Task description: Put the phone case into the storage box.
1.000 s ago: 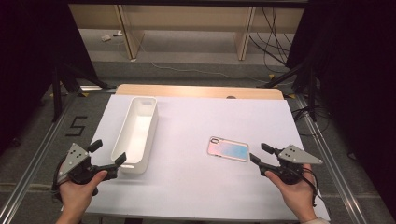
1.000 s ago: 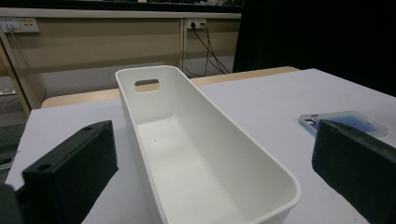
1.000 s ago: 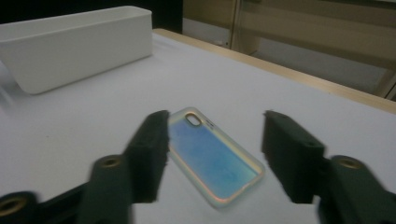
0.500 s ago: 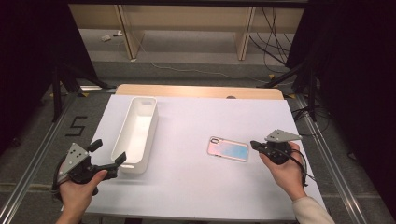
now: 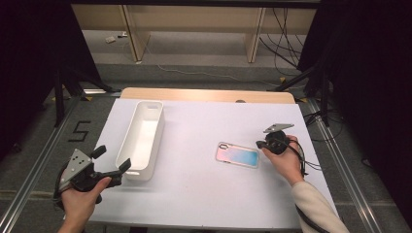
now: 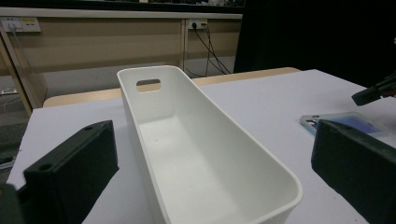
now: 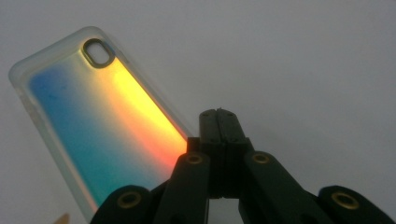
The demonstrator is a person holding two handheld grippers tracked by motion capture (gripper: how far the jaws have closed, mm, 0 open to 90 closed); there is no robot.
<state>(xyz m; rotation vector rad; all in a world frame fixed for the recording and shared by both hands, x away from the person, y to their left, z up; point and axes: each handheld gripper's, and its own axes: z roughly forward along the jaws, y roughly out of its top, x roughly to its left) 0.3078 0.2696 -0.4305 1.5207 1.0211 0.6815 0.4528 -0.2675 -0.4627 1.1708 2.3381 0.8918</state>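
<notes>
The phone case point(image 5: 237, 155) lies flat on the white table point(image 5: 204, 204), right of centre and well apart from the white bin point(image 5: 141, 140).

1. Right gripper point(image 5: 261, 144): its jaws have just closed and now stand pressed together with nothing between them. In the right gripper view the paired tips point(image 7: 218, 122) sit at the case's near long edge point(image 7: 107, 121), at the end away from the camera cutout; contact cannot be confirmed.
2. Direction: in the high view the case lies directly left of the right gripper, long axis running left to right across the table, cutout end toward the bin.
3. Left gripper point(image 5: 112, 165): jaws spread, empty, held beside the near end of the bin point(image 6: 205, 163), far from the case.
4. Judgement: the right hand point(image 5: 286, 162) is much the nearer. With the tips closed at the case's edge, the next move is probably a push or a lift of that edge.
</notes>
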